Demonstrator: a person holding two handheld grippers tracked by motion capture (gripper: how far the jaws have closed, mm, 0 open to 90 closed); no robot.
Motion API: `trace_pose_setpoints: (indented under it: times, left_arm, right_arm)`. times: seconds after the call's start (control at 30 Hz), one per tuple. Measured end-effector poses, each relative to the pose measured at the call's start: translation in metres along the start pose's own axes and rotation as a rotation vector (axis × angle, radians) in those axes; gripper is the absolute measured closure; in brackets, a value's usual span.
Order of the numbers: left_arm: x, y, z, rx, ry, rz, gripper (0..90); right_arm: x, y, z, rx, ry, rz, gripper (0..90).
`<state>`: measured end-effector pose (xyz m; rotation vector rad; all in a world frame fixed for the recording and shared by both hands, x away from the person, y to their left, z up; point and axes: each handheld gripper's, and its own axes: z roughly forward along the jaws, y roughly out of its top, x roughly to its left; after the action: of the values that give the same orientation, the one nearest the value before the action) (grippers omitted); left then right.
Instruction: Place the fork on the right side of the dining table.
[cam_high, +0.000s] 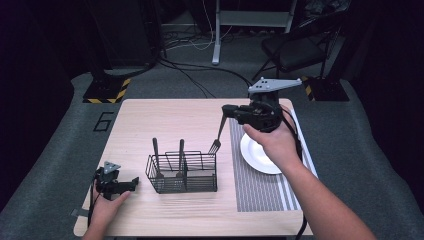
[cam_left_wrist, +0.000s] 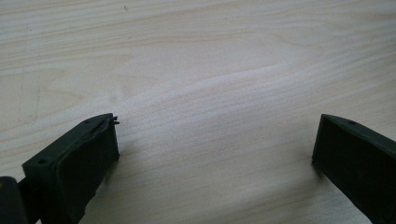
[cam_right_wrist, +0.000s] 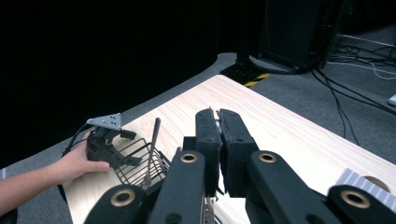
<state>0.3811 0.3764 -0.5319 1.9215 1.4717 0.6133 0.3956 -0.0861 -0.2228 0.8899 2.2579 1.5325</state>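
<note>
At the lower left of the high view, my left gripper (cam_high: 134, 183) rests on the table (cam_high: 165, 120) with its jaws wide apart and nothing between them. Right of it stands the wire basket (cam_high: 182, 173). Farther up, right of the middle, my right gripper (cam_high: 224, 110) pinches a fork (cam_high: 217, 140), which hangs prongs down over the basket's right end.

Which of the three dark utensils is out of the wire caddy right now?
The dark fork hanging tines-down from the right tool, shut on its handle. The other two utensil handles stand upright inside the black wire caddy.
</note>
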Motion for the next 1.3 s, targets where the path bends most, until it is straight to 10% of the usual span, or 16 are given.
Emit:
trace_pose_setpoints:
  times: [1.3]
  left_arm:
    - [0.0,0.0,0.0,0.0,0.0,0.001,0.1]
  right_arm:
    - [-0.044,-0.064,-0.028,-0.006,-0.146,0.074,87.0]
